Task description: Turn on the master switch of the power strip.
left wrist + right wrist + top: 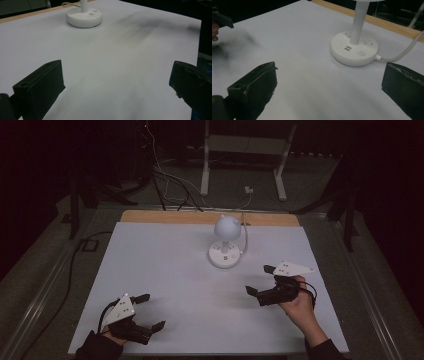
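Both grippers, left gripper point(149, 311) and right gripper point(261, 280), hover with jaws wide and empty; likely 1 should approach the lamp point(225, 242) base squarely across the counter point(165, 270).

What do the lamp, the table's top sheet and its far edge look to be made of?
Lamp: probably moulded plastic, smooth matte white, with sockets and a button set into its round base. Sheet: looks like thin white paper or matte board, flat and without gloss; which one I can't tell. Far edge: wood or wood laminate, a light tan strip.
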Tool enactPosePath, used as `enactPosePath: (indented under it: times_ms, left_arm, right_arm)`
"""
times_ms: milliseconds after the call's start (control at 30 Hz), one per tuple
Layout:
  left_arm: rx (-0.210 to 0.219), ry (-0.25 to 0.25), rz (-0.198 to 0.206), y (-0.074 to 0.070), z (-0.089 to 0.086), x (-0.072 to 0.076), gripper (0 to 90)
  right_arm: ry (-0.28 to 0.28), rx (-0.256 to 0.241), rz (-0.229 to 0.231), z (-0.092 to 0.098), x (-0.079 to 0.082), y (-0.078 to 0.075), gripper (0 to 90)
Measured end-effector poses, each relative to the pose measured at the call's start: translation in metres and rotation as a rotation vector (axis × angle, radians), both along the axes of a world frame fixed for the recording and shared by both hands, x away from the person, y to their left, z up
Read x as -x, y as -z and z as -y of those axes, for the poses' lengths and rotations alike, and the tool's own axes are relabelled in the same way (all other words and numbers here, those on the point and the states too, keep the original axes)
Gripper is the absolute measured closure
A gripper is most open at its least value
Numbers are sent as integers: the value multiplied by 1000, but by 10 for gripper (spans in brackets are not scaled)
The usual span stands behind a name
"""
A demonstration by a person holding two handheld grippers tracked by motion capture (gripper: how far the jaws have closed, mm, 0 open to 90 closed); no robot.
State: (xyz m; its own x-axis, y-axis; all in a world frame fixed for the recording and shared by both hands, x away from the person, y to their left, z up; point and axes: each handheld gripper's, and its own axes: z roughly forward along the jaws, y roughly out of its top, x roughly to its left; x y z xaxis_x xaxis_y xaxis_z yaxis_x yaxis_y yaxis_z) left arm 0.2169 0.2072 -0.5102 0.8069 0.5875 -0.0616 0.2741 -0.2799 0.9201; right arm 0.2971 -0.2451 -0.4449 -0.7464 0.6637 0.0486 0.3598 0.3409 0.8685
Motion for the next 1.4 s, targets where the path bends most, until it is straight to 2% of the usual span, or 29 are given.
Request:
enactPosePath:
  times_ms: [833, 1400]
  left_arm:
    - [-1, 2, 3, 0, 0, 0, 1]
    - [-3, 4, 3, 0, 1, 0, 1]
  right_arm:
    - [-50, 12, 7, -19, -26, -8, 0]
    - [-54, 17, 8, -28, -42, -9, 0]
